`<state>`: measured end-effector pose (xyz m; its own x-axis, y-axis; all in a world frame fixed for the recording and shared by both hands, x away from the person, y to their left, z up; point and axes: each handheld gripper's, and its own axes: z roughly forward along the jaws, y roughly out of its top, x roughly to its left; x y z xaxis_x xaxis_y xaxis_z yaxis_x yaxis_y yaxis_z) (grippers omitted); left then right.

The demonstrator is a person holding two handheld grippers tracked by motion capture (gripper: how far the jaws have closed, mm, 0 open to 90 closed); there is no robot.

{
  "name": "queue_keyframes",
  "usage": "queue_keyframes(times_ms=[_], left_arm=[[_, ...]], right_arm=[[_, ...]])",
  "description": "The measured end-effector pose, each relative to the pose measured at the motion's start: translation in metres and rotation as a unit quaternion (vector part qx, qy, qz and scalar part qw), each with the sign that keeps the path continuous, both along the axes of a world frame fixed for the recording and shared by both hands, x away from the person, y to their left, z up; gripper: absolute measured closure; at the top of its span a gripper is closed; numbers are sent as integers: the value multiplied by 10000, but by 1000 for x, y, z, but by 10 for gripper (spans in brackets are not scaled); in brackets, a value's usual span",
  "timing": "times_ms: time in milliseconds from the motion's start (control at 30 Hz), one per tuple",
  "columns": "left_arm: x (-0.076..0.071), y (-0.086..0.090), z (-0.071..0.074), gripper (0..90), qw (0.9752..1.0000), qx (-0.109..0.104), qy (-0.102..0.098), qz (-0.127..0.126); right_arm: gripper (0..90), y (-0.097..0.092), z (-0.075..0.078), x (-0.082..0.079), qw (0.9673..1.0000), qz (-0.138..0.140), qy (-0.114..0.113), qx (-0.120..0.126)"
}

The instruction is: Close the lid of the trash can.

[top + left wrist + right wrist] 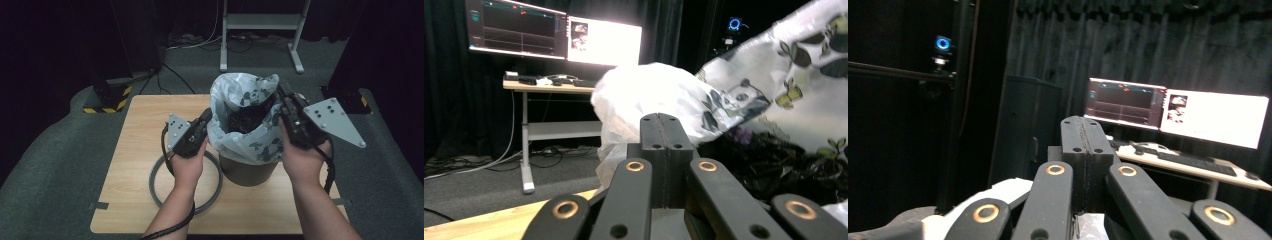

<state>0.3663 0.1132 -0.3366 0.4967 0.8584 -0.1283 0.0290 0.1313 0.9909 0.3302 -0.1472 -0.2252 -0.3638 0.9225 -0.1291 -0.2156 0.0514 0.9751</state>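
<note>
A dark round bin stands on the wooden table, lined with a white panda-print bag holding dark scraps. My left gripper is shut, its tips against the bag's left side. In the left gripper view the closed jaws point at the bag, with nothing showing between them. My right gripper is shut beside the bag's raised right rim. In the right gripper view its jaws meet with no gap, and a bit of white bag lies below them.
A grey ring lies flat on the table left of the bin, under my left hand. A white desk frame stands on the floor behind, and a yellow-black striped base sits off the table's far left corner. Lit monitors glow on a desk.
</note>
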Motion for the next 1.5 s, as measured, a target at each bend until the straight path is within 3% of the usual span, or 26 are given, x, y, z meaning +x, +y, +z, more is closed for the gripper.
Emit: queue_keyframes(times_ms=[200,367,633,967,1000,1067,1267,1333,1367,1433,1500], left_arm=[[0,0,-3,900,9999,-58,63,-82],[0,1,-4,900,9998,-85,90,-137],[0,8,-5,899,9991,-253,190,-270],[-2,22,0,889,9985,-419,252,-230],[-2,24,2,867,9979,-545,266,-209],[-2,28,6,838,9977,-595,236,-227],[-1,25,18,613,9974,-549,325,-340],[4,23,20,464,9963,-493,561,-426],[7,22,20,393,9946,-526,732,-522],[11,21,19,284,9927,-551,894,-589],[15,16,18,284,9917,-616,961,-588]], right_arm=[[900,40,4,-5,9992,308,-30,-237],[900,70,-3,-6,9972,608,85,-426],[900,104,-40,-14,9907,987,395,-846],[900,113,-85,-19,9839,1130,896,-1052],[900,113,-89,-19,9834,1145,926,-1056],[900,113,-95,-19,9825,1172,987,-1059],[900,115,-115,-16,9792,1181,1169,-1163],[900,113,-119,-14,9787,1164,1221,-1173],[900,111,-120,-12,9786,1159,1243,-1162],[900,109,-122,-10,9782,1142,1269,-1180],[900,109,-123,-10,9782,1138,1269,-1186]])
